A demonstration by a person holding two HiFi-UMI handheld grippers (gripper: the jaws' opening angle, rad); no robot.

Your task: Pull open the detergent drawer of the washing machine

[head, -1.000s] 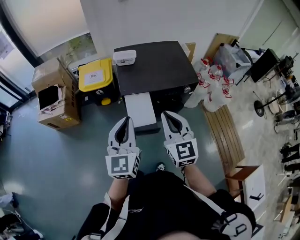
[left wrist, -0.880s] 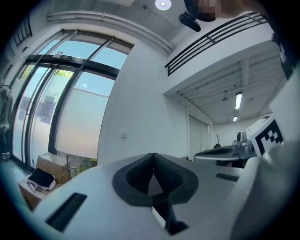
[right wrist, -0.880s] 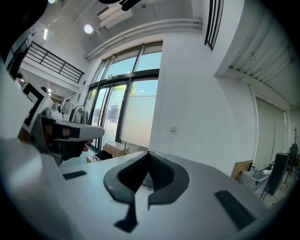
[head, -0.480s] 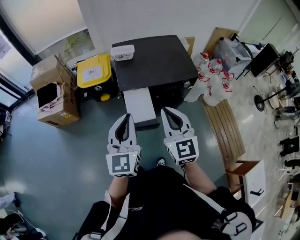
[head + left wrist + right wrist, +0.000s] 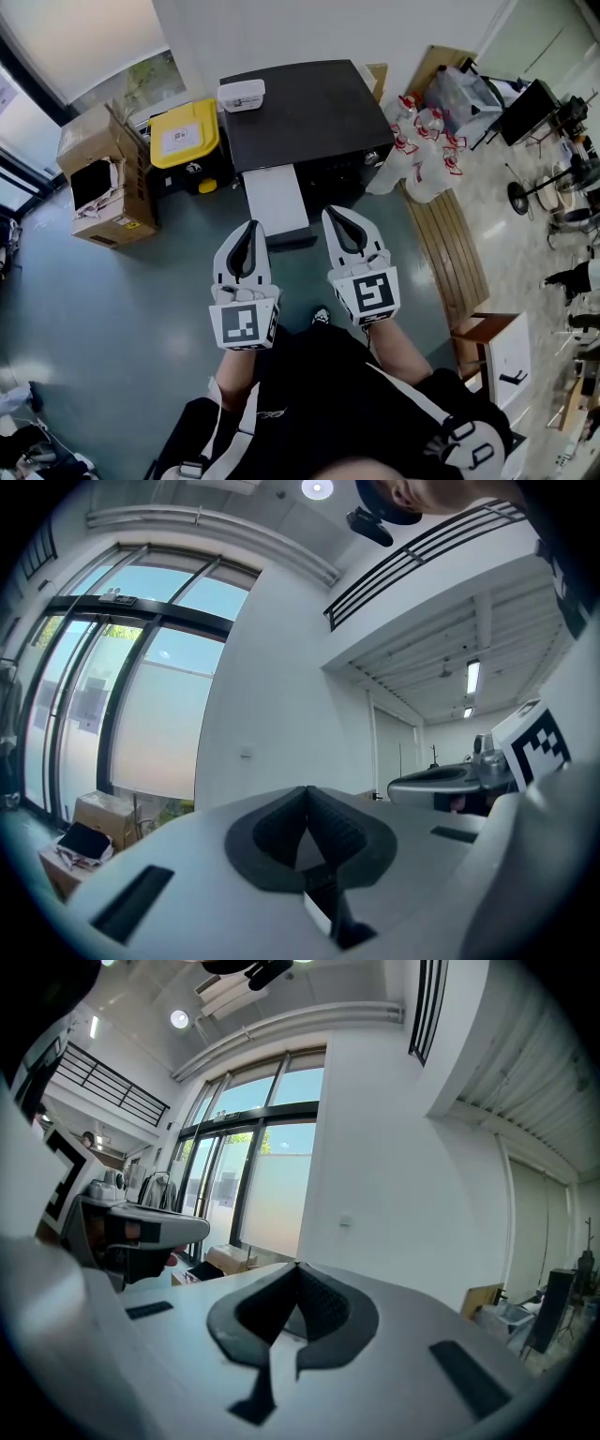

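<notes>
Seen from above in the head view, the washing machine is a black box against the white wall. A white flat drawer juts out of its front left towards me. My left gripper is shut and empty, its tip just short of the drawer's near end. My right gripper is also shut and empty, to the right of the drawer. In the left gripper view the left gripper has its black pads pressed together. The right gripper looks the same in the right gripper view. Both gripper views face the wall and windows.
A small white box lies on the machine's top. A yellow-lidded bin and an open cardboard box stand to its left. Clear plastic bottles and a wooden slatted bench are on the right.
The head view has drifted, so the machine and drawer sit a little higher in the picture. Both grippers have kept their place and stayed shut.
</notes>
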